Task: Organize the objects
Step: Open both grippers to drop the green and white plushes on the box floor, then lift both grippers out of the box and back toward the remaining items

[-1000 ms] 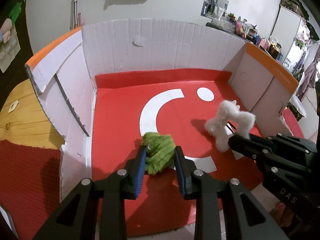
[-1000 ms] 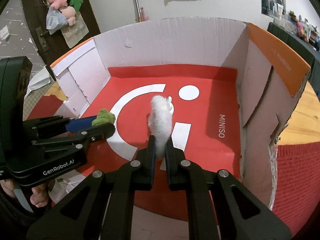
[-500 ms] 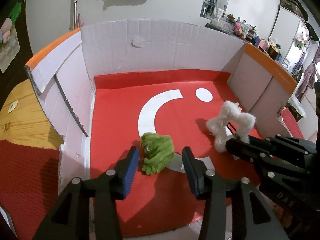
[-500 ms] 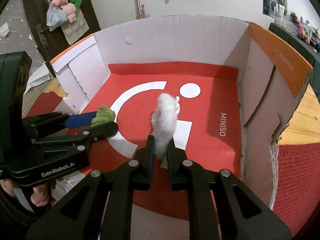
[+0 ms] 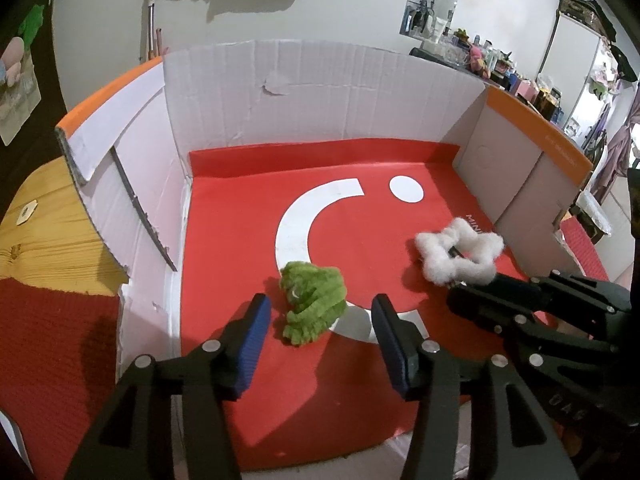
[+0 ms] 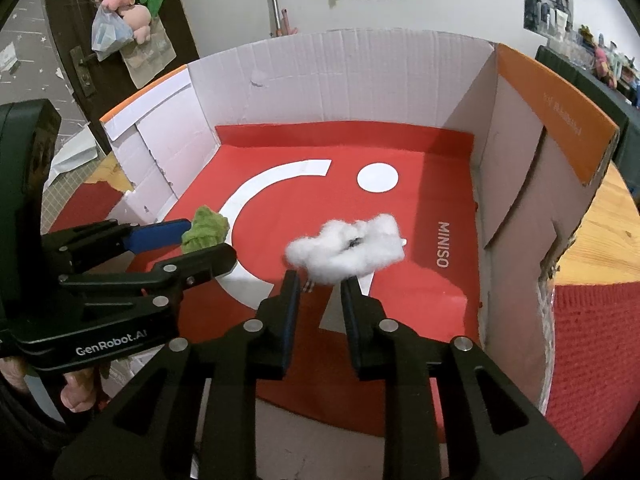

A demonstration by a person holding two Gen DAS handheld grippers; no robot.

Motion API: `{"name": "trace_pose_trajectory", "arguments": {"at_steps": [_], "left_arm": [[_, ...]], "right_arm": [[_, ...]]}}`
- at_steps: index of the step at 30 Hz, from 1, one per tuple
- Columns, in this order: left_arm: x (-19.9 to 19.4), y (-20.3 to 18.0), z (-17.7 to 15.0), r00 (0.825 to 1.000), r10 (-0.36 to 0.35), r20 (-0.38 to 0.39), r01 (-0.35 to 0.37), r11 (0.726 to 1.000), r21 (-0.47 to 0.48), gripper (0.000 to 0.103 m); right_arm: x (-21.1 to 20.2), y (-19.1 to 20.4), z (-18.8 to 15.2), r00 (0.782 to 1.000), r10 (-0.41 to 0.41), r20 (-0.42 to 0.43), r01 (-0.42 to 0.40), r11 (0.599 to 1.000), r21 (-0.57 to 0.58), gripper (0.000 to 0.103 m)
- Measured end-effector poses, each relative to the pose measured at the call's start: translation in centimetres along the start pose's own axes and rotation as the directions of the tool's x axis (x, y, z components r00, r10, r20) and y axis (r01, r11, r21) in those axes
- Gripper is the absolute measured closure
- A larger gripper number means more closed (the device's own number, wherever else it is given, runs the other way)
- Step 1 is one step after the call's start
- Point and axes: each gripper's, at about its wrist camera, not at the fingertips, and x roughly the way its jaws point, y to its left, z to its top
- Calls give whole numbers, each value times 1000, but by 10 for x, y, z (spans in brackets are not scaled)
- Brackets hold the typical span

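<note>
A green fuzzy toy (image 5: 314, 304) lies on the red floor of a cardboard box (image 5: 320, 92). My left gripper (image 5: 320, 308) straddles it, jaws opening, blue pads clear of it on both sides. A white fluffy star-shaped ring (image 6: 348, 248) lies tipped over on the floor just past the tips of my right gripper (image 6: 319, 284). Those jaws are opening too, with a narrow gap and nothing pressed between them. The ring (image 5: 460, 256) also shows in the left wrist view, beside the right gripper (image 5: 472, 296). In the right wrist view the left gripper (image 6: 208, 240) sits by the green toy (image 6: 206, 232).
The box (image 6: 340, 80) has tall white walls on three sides and orange outer flaps. It stands on a wooden table (image 5: 36, 232) with a red mat (image 5: 52, 360). Plush toys (image 6: 124, 8) hang on a door at the back left. A person's fingers (image 6: 76, 396) hold the left gripper.
The left jaws spread and let go of the green toy, which now rests on the floor. The right jaws parted and the white ring fell from upright to lying flat.
</note>
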Motion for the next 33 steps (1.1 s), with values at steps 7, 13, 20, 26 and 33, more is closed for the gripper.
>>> {"name": "trace_pose_trajectory", "arguments": {"at_steps": [7, 13, 20, 26, 33], "left_arm": [[-2, -1, -2, 1000, -2, 4, 2, 1000, -3, 46], [-8, -3, -3, 1000, 0, 19, 0, 1000, 0, 44], [-13, -6, -6, 1000, 2, 26, -2, 1000, 2, 44], [-19, -9, -9, 999, 3, 37, -3, 1000, 5, 43], [-28, -10, -12, 998, 22, 60, -22, 1000, 4, 33]], "right_arm": [[-3, 0, -2, 1000, 2, 10, -2, 1000, 2, 71], [-7, 4, -5, 1000, 3, 19, -3, 1000, -5, 53], [-12, 5, -6, 1000, -3, 25, 3, 1000, -5, 52], [-18, 7, -8, 999, -5, 33, 5, 1000, -7, 49], [-25, 9, -10, 999, -6, 44, 6, 1000, -9, 45]]}}
